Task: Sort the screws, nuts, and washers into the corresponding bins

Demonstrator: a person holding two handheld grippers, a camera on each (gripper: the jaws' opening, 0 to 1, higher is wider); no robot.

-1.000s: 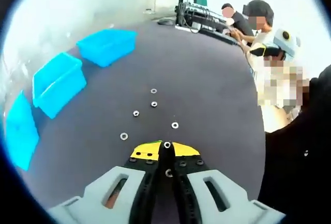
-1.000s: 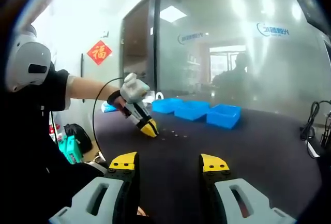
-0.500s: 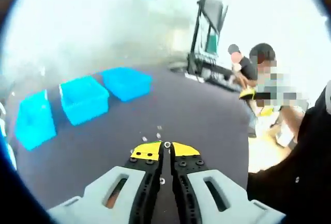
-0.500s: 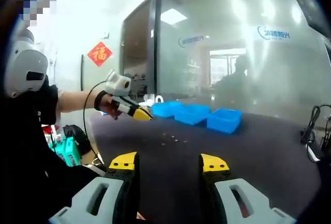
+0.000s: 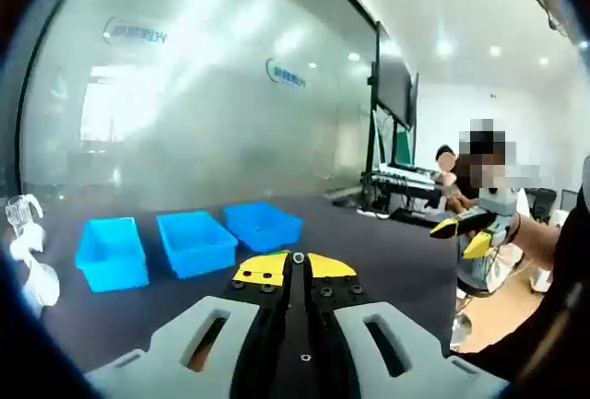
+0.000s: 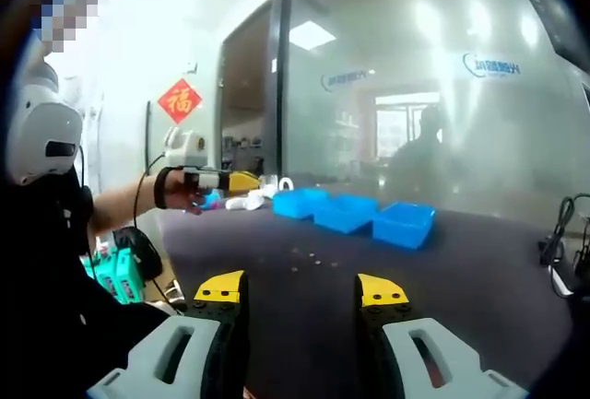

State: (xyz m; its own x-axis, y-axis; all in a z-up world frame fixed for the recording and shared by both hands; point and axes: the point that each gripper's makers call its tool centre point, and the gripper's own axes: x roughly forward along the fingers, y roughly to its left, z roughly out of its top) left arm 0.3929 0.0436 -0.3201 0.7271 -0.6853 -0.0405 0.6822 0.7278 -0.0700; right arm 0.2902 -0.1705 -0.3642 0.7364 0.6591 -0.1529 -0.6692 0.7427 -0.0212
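The left gripper (image 5: 297,261) is held above the dark table (image 5: 369,252), its jaws pressed together on a small nut (image 5: 298,257) at their tips. Three blue bins (image 5: 192,240) are lined up beyond. The right gripper (image 6: 301,287) is kept low, jaws spread and empty, with small metal parts (image 6: 309,256) scattered ahead.

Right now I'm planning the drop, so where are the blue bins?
In the left gripper view the three blue bins sit in a row on the dark table, just beyond the left gripper, before the glass wall.
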